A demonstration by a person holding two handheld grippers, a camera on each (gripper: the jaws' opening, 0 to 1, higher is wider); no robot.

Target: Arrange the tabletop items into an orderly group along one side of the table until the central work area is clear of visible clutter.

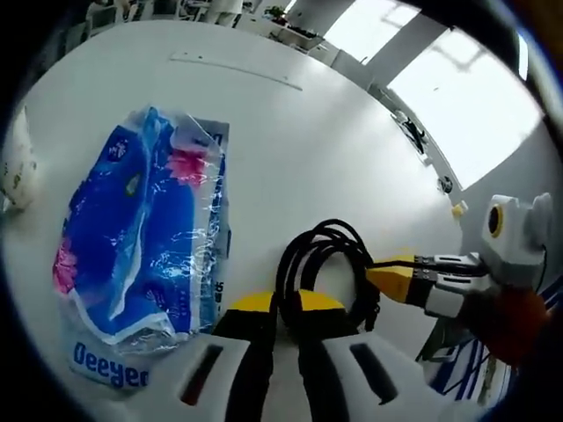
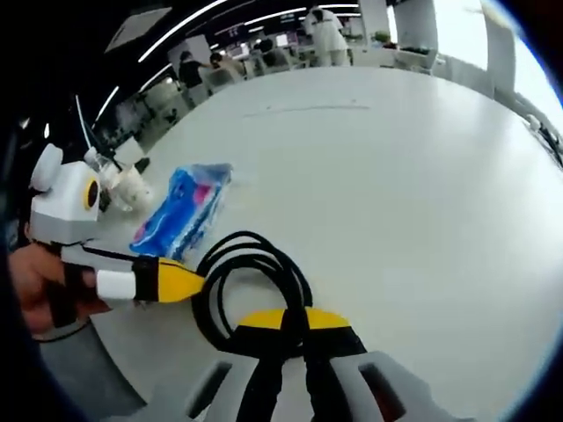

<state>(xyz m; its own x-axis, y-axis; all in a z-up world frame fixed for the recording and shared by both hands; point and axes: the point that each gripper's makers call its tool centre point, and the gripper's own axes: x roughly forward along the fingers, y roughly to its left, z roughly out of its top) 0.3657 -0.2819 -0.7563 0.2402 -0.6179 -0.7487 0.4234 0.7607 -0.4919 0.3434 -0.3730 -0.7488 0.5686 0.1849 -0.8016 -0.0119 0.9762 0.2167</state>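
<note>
While my left gripper and right gripper both clench the coiled black cable from opposite sides, it rests on the white table. Just beside it lies the blue tissue pack.

Bright daylight from blown-out windows at upper right of my left gripper view; ceiling strip lights glare in my right gripper view. White bench evenly lit, soft shadows. Edges bend, slightly blurred.
</note>
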